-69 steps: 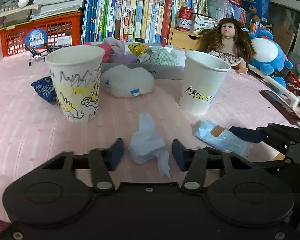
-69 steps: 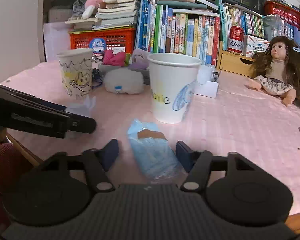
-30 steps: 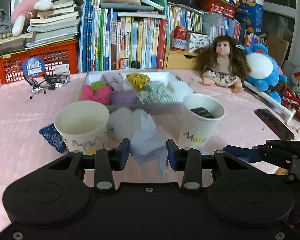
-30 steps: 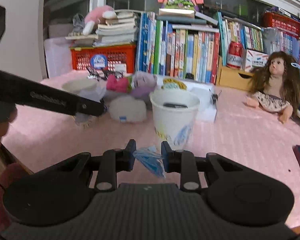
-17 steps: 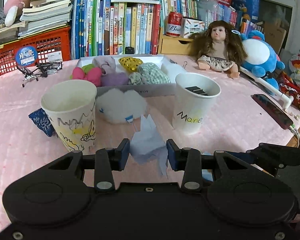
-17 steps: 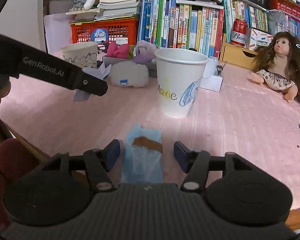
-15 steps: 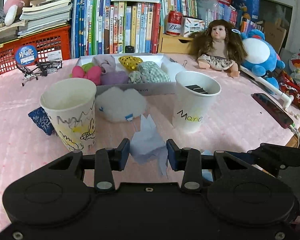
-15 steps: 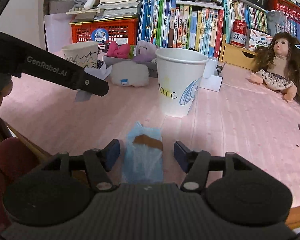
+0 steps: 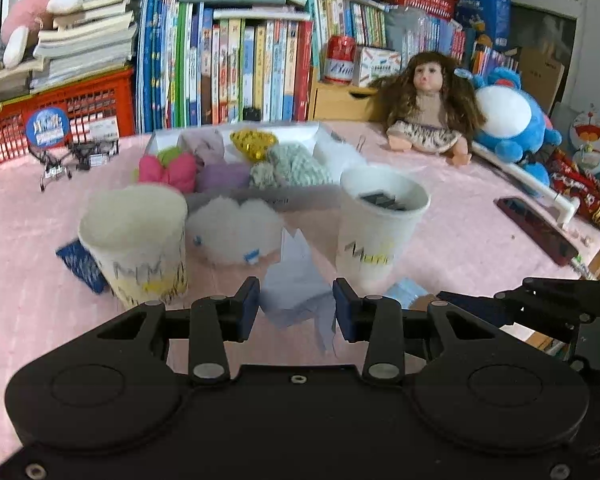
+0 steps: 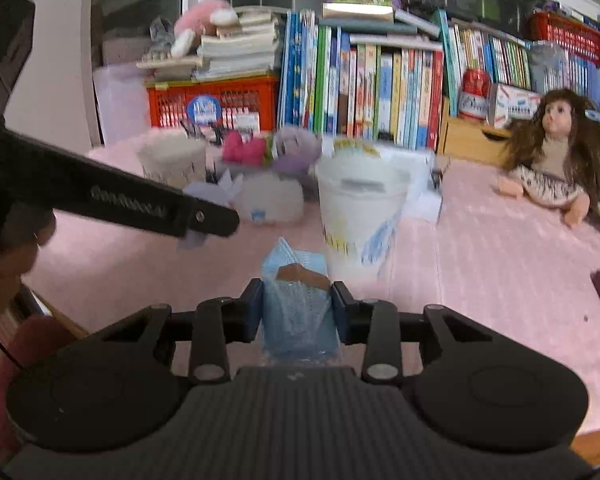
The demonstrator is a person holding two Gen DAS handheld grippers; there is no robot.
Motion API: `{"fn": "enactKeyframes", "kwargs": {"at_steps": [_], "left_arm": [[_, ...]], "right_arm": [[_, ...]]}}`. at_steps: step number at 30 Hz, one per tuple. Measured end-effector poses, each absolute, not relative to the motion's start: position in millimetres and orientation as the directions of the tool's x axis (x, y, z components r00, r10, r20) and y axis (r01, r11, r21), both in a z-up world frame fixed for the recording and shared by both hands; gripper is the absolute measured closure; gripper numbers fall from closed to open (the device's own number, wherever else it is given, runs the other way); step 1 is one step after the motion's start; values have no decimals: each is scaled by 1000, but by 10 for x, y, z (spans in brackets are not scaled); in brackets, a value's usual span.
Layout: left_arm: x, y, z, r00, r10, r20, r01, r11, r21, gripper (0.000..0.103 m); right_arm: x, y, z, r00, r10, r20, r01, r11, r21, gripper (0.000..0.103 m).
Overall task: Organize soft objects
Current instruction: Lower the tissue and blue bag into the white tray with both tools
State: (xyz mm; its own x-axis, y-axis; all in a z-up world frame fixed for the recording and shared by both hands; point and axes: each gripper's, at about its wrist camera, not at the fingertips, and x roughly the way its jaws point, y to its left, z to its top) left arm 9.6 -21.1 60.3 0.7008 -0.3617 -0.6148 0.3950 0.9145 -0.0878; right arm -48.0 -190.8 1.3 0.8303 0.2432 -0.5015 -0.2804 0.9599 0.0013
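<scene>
left gripper [image 9: 295,304]: jaws clamped on crumpled white tissue [image 9: 294,280], peak pointing up and away, above the pink table [image 9: 20,312] near its front edge | right gripper [image 10: 297,308]: jaws closing on blue packet [image 10: 296,312] (brown flap at far end), long axis along the fingers, toward Marie cup [image 10: 360,216]

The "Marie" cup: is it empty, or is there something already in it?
Not empty. In the left wrist view the Marie cup stands upright with a dark flat item lying inside near the rim; what that item is cannot be told.
</scene>
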Motion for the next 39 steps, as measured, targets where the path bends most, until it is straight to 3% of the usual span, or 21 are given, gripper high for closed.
{"fn": "enactKeyframes", "kwargs": {"at_steps": [11,20,28,32,39], "left_arm": [[434,-144,1239,749,-393,-533,404,909,-102,65],[1043,-125,1651,763,-368,-532,374,922,-101,65],[1838,-256,1772,688,-371,-624,338,924,-177,65],[2234,-349,1636,638,-362,-679,312,928,-202,65],[2822,-486,1263,553,-314,-772,245,947,-209,65]], "right_arm": [[-195,-1945,680,885,264,-383,-277,961,22,62],[391,-2158,1116,892,223,-393,-210,975,78,61],[1202,-2213,1320,849,182,-497,-175,983,61,61],[1601,-2226,1317,833,138,-536,-143,989,32,61],[2237,-2323,1059,756,121,-643,-64,992,111,61]]}}
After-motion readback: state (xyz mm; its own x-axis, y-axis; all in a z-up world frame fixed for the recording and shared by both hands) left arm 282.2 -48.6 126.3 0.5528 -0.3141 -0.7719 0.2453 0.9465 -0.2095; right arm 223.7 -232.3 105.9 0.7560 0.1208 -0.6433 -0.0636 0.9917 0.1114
